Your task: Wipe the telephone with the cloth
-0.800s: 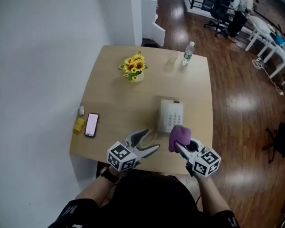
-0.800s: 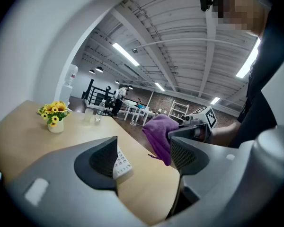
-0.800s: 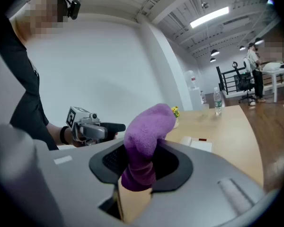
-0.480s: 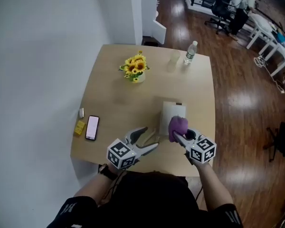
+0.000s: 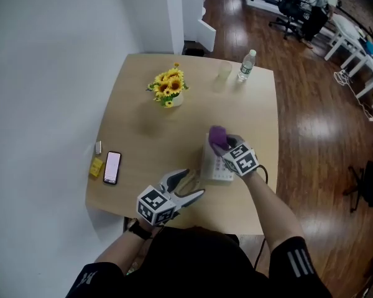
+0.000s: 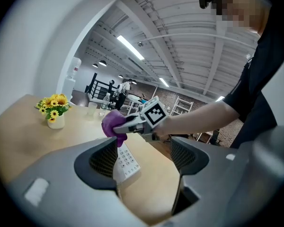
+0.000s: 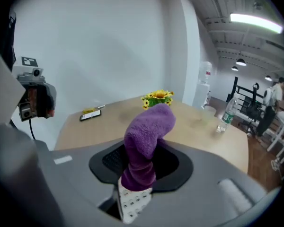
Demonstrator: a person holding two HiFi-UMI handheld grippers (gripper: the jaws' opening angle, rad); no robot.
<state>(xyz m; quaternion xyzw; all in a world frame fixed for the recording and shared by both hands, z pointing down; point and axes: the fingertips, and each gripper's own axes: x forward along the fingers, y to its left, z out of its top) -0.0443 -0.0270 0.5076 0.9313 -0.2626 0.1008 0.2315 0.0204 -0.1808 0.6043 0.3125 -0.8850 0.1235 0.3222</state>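
- Our right gripper (image 7: pixel 142 162) is clamped on the purple cloth (image 7: pixel 149 126). Its jaws are pinched on the cloth's middle, and a bunched end of the cloth sticks out beyond the tips.
- The cloth's lower end hangs onto the white telephone (image 5: pixel 214 166), over the half farther from us. It seems to touch the keypad face, though we cannot tell how firmly.
- The right gripper points down and away from us, with its marker cube above the telephone.
- Our left gripper (image 6: pixel 144 157) has its jaws spread wide with nothing between the pads. Through the gap we see the telephone's keypad and bare tabletop.
- The left gripper hovers near the table's (image 5: pixel 149 123) front edge, just left of the telephone and not touching it.
- The telephone lies flat on the right half of the table, near our side.
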